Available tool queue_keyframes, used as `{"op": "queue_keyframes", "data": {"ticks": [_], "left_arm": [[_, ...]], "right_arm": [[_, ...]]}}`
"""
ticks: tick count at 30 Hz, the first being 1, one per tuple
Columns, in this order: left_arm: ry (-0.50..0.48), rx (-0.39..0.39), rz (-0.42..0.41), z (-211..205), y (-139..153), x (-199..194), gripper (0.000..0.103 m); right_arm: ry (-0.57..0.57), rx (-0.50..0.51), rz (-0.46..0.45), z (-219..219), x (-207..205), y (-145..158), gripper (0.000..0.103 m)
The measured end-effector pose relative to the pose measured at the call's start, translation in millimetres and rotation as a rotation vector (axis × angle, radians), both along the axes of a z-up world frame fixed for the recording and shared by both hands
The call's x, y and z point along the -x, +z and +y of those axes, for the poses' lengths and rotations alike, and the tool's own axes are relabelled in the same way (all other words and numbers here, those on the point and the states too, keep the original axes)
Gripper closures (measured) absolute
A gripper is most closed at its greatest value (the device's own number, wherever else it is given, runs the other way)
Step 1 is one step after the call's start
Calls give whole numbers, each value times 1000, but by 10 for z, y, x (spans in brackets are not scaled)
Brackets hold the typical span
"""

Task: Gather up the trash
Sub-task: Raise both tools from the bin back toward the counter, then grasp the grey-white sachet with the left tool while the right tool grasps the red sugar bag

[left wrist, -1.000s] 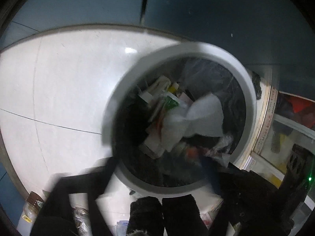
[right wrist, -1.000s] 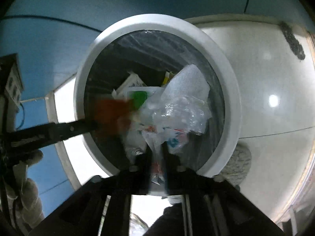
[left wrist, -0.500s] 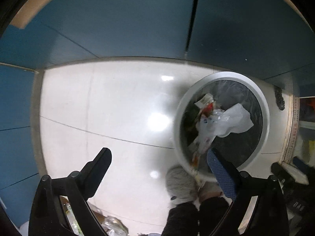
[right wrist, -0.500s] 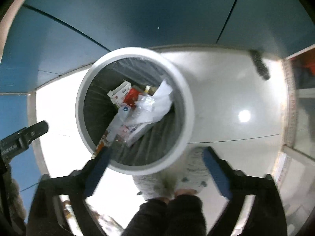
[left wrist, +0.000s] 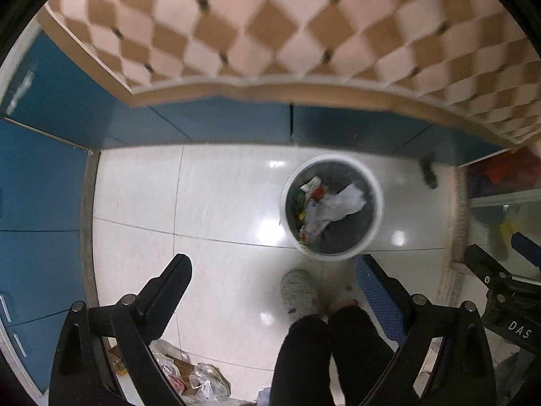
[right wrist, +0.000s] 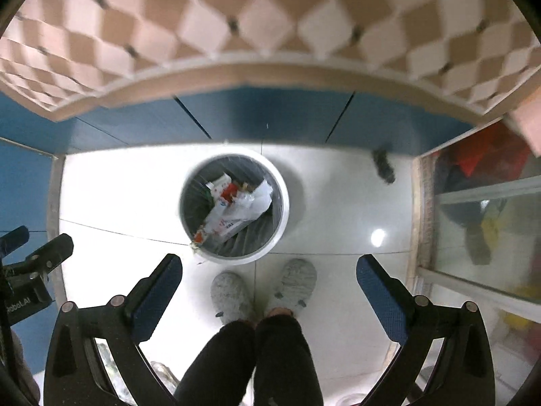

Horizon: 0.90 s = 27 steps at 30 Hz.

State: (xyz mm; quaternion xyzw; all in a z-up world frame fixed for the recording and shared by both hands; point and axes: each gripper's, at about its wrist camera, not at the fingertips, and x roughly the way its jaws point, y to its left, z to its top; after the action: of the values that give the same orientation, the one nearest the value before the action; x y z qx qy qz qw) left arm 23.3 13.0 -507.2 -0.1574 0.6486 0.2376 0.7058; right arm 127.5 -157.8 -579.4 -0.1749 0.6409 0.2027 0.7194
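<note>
1. Trash (left wrist: pixel 324 208) piled inside white round bin (left wrist: pixel 378 218), on floor (left wrist: pixel 216 203) near blue cabinet fronts (left wrist: pixel 219 123).
2. Left tongs (left wrist: pixel 274 280) spread wide, nothing held, high above floor.
3. Right tongs (right wrist: pixel 268 282) likewise wide, nothing held, above grey slippers (right wrist: pixel 231 292).
4. More bagged litter (left wrist: pixel 203 384) at lower edge, left view; contents blurred, possibly wrappers.
5. Dark object (right wrist: pixel 383 165) on floor by cabinets, unidentifiable.

floor (left wrist: pixel 219 203): glossy tile | bin (right wrist: pixel 284 203): white plastic | slippers (right wrist: pixel 230 292): fuzzy cloth
</note>
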Motion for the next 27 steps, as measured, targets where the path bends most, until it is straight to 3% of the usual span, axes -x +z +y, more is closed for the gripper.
{"op": "queue_keyframes", "data": {"ticks": [9,13,20,23,27], "left_arm": [[-19,9,-71,-212,1297,156,4],[-20,1,-127,-258,1710,243,4],[-29,-14,-236,-189,2296,223,4],[-14,-39,-297,10,2505,-57,0],[18,-109,-353,387,2792,-531,0]], "right_arm": [[26,-61,-86,-182,253,1743,0],[11,-94,-102,-274,363,2293,0],[-37,-198,-97,-411,443,2951,0],[-62,-268,-90,-373,340,3078,0],[-106,-369,-78,-190,-160,3292,0]]}}
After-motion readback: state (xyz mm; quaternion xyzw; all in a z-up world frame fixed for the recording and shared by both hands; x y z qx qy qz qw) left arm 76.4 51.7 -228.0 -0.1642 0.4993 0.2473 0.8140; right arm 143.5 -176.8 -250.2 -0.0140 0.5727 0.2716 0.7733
